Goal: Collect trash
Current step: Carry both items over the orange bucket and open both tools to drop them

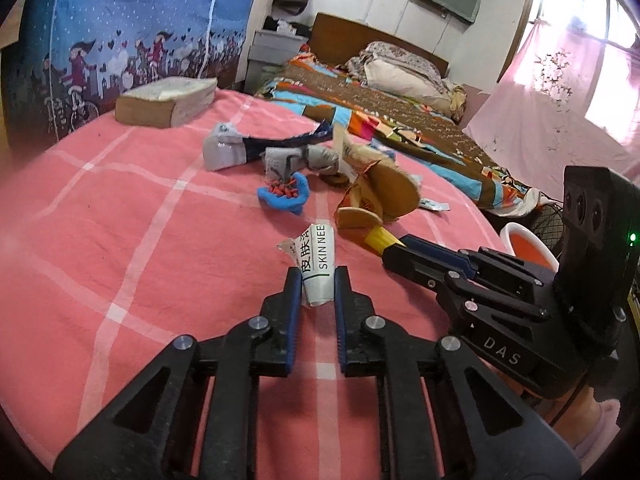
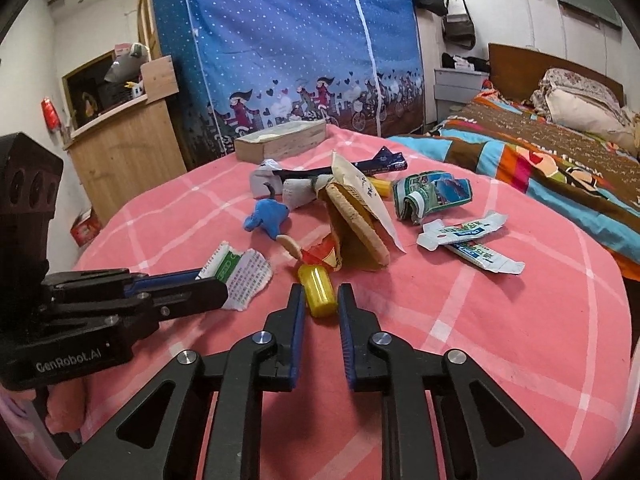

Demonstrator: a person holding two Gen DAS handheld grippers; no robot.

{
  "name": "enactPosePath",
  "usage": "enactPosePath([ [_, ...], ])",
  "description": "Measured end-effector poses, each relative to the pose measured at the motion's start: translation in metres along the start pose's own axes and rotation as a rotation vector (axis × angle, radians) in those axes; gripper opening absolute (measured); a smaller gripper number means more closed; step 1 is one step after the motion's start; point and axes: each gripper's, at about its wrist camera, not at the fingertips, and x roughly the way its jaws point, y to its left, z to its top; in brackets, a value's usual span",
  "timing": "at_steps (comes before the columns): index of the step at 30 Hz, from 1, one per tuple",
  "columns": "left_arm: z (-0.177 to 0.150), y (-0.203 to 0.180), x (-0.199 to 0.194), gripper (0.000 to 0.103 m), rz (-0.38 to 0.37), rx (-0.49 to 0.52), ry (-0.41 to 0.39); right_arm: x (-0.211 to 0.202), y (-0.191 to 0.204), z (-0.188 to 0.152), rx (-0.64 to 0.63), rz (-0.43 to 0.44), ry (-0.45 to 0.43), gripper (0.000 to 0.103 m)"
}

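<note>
Here the pink checked cloth [image 2: 500, 320] is soft, so either gripper could snag fabric or nudge the heaped wrappers. The left gripper [image 1: 318, 280] reaches low and forward, its narrowly parted jaws flanking a crumpled white sachet [image 1: 316, 268], apparently pinched. The right gripper [image 2: 320, 300] lies level beside it, jaws bracketing a small yellow bottle [image 2: 317, 290]; contact is unclear, and the round bottle might roll away.

Crumpled white wrapper [image 1: 317, 266] flat on pink cloth, yellow tube [image 2: 317, 295] beside it, more wrappers [image 2: 434, 196] scattered behind
</note>
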Motion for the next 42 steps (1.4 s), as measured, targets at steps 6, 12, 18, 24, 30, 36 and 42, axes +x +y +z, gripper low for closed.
enactPosePath([
  [6, -0.001, -0.014, -0.015, 0.017, -0.002, 0.028, -0.087, -0.027, 0.000, -0.005, 0.005, -0.016, -0.105, 0.013],
  [12, 0.007, -0.053, -0.039, 0.017, -0.047, 0.127, -0.260, -0.083, -0.004, -0.008, -0.003, -0.104, -0.336, 0.013],
  [18, 0.016, -0.108, -0.059, 0.018, -0.119, 0.262, -0.425, -0.141, -0.017, -0.015, 0.015, -0.223, -0.548, 0.013],
  [24, 0.023, -0.159, -0.061, 0.018, -0.207, 0.392, -0.491, -0.195, -0.044, -0.029, 0.075, -0.359, -0.692, 0.013],
  [30, 0.021, -0.207, -0.046, 0.018, -0.316, 0.477, -0.455, -0.226, -0.076, -0.048, 0.168, -0.475, -0.731, 0.013],
  [36, 0.009, -0.251, -0.025, 0.018, -0.406, 0.536, -0.368, -0.247, -0.106, -0.071, 0.276, -0.579, -0.711, 0.013],
  [42, 0.003, -0.274, 0.000, 0.019, -0.468, 0.520, -0.222, -0.254, -0.136, -0.092, 0.394, -0.649, -0.630, 0.013],
])
